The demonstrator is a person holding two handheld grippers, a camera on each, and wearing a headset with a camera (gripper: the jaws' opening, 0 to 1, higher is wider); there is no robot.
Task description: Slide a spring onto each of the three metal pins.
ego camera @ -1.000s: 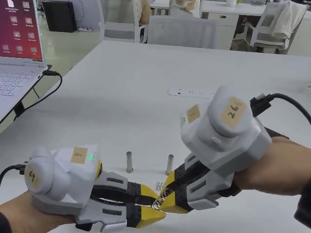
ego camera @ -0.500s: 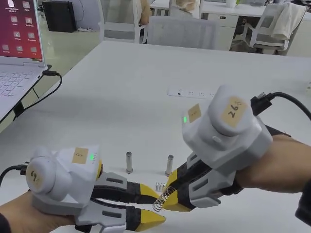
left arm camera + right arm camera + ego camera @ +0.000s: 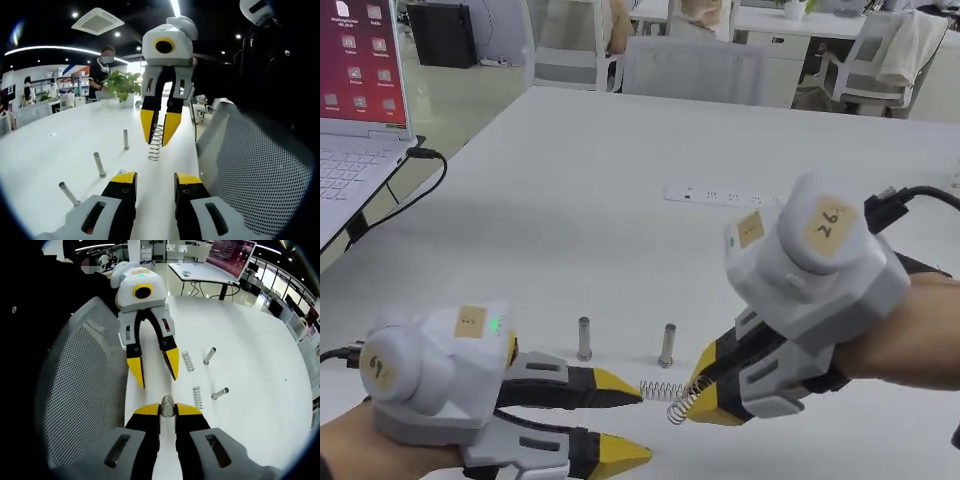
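Metal spring (image 3: 168, 406) is sitting clamped in my right claw (image 3: 168, 413) while my left claw (image 3: 155, 178) is gaping apart, facing it.

left claw (image 3: 640, 426) in lower left of frame, level, pointing right, jaws spread apart, gripping nothing. right claw (image 3: 694, 402) at right of frame, angled down-left, jaws pinched on a spring (image 3: 156, 145). the two sets of tips face each other, near, not touching.

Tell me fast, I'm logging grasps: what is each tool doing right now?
Left tool: open, holding nothing.
Right tool: closed on a spring.
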